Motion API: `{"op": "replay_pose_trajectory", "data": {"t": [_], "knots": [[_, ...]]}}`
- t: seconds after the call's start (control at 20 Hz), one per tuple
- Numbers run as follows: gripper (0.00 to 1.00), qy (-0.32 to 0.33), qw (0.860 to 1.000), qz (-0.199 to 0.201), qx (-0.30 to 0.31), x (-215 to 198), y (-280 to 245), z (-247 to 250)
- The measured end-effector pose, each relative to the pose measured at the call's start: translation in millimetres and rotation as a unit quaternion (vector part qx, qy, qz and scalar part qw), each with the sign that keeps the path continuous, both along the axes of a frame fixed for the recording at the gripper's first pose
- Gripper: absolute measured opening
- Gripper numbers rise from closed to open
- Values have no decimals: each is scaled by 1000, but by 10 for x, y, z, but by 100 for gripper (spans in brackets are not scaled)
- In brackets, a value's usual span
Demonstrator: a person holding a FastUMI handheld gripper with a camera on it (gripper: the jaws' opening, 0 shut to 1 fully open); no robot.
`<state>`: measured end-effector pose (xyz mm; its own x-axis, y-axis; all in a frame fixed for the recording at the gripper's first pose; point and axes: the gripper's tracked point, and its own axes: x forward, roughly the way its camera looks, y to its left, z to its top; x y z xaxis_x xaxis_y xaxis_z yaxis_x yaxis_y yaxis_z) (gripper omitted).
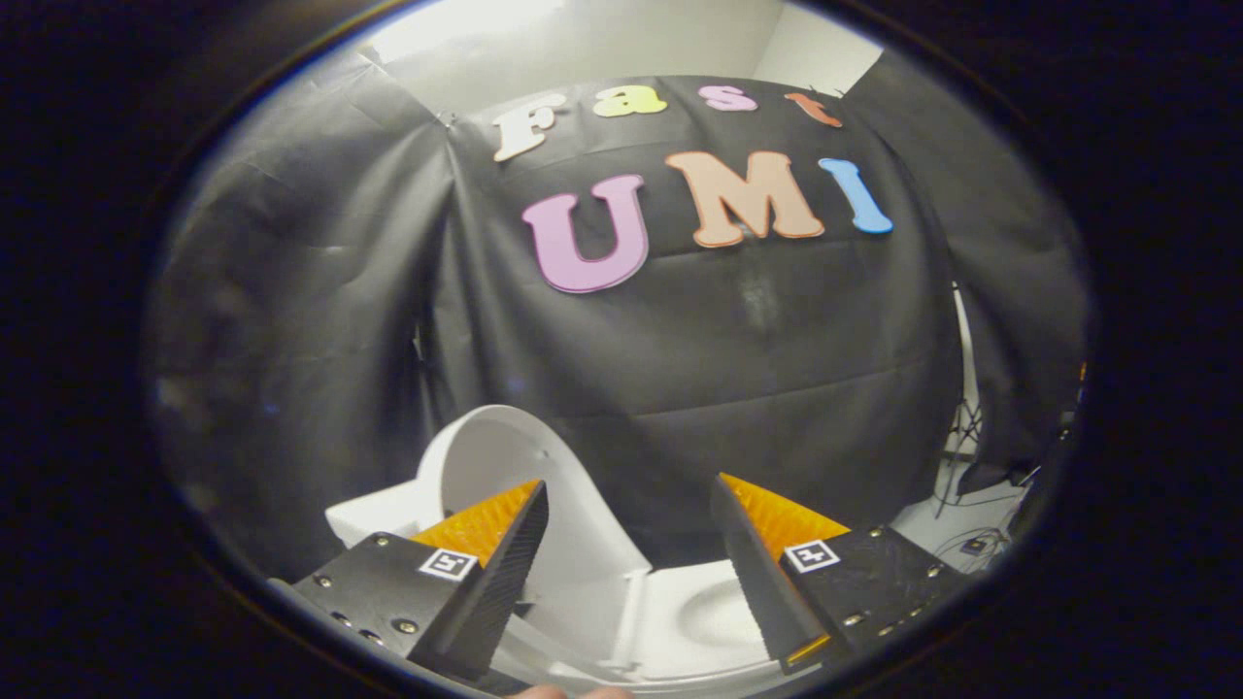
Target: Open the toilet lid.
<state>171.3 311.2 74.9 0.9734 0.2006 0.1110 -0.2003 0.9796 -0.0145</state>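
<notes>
Your gripper (629, 544) has its two fingers spread wide, pinching nothing; the one toilet lid (524, 485) stands raised at ten o'clock from the gap, rising behind your left finger (495, 568), which covers its lower part; the open bowl (704, 612) lies between the fingers; cables (971, 539) trail on the floor at three o'clock.

From my seat, the left finger (486, 553) of the gripper (626, 563) covers the lower part of the raised toilet lid (505, 456). The toilet bowl (699, 612) is cut off below, its front rim unseen. I can't make out the cables and stand (966, 437) past the cloth's right edge.
</notes>
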Motion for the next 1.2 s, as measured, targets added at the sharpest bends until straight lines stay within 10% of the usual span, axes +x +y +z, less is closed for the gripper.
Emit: {"op": "replay_pose_trajectory", "data": {"t": [1.2], "knots": [[99, 68, 994, -73, -45, 230, -1206, -474]]}}
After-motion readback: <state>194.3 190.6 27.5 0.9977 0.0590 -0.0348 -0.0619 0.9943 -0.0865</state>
